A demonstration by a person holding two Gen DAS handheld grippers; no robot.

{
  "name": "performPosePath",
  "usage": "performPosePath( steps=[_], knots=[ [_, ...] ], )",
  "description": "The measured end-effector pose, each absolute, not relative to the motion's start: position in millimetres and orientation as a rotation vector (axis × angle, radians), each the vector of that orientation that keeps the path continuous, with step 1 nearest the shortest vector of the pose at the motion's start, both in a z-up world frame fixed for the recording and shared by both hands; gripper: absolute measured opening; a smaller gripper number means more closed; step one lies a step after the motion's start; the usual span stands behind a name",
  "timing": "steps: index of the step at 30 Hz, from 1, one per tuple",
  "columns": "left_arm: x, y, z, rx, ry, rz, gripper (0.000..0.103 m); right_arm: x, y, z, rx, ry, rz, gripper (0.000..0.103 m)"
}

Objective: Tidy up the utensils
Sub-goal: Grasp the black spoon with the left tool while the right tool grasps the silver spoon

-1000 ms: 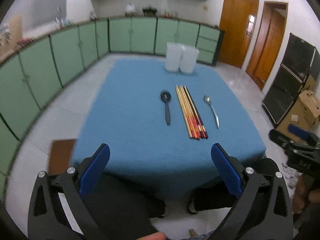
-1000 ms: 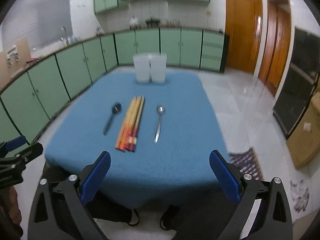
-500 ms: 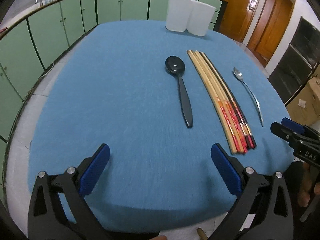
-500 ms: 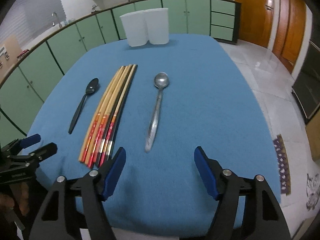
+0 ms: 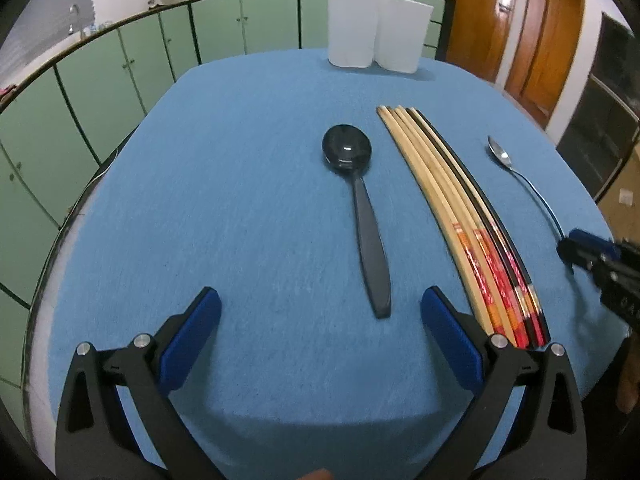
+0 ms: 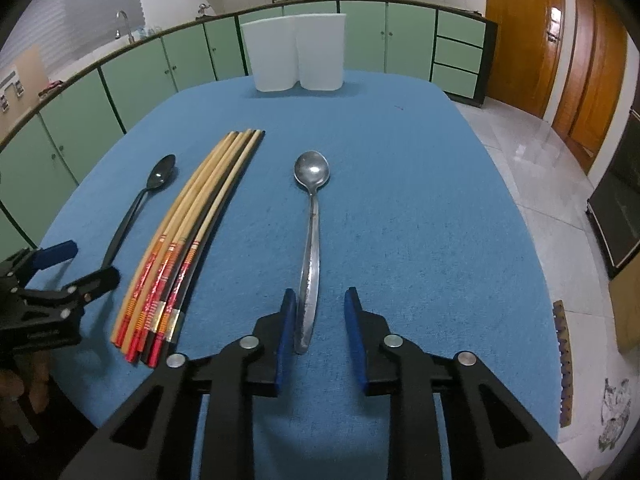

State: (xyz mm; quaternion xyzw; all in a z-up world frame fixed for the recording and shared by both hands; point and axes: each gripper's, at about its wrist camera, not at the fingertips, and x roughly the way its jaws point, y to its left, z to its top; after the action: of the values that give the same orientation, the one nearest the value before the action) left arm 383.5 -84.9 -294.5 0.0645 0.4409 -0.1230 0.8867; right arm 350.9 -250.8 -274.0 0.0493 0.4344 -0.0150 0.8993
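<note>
On the blue table lie a black spoon [image 5: 360,204], a bundle of chopsticks [image 5: 460,216] and a metal spoon [image 6: 312,236], side by side with handles toward me. My left gripper [image 5: 320,316] is open, low over the table, with the black spoon's handle end between its fingers. My right gripper [image 6: 318,312] is open but narrowed, with the metal spoon's handle end between its fingers, close to the left one. The black spoon [image 6: 136,208], chopsticks [image 6: 188,240] and left gripper [image 6: 68,268] also show in the right wrist view.
Two white containers [image 5: 374,34] stand side by side at the table's far edge; they also show in the right wrist view [image 6: 296,54]. Green cabinets ring the room. Wooden doors are at the right. The tiled floor lies beyond the table's right edge.
Both grippers have moved forward and down over the table toward the utensils. The right gripper's fingers have narrowed around the metal spoon's handle. The left gripper stays wide open.
</note>
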Motion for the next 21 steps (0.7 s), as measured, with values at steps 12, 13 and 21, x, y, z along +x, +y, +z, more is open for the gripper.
performPosePath(
  steps=[12, 13, 21],
  knots=[
    [381, -96, -289, 0.067, 0.86, -0.352, 0.012, 345, -241, -275, 0.053, 0.851, -0.006, 0.012],
    [383, -95, -289, 0.055, 0.867, -0.358, 0.012, 345, -241, -275, 0.054, 0.848, -0.006, 0.011],
    [386, -85, -272, -0.016, 0.938, -0.375, 0.012, 345, -247, -256, 0.131, 0.849, 0.016, 0.01]
  ],
)
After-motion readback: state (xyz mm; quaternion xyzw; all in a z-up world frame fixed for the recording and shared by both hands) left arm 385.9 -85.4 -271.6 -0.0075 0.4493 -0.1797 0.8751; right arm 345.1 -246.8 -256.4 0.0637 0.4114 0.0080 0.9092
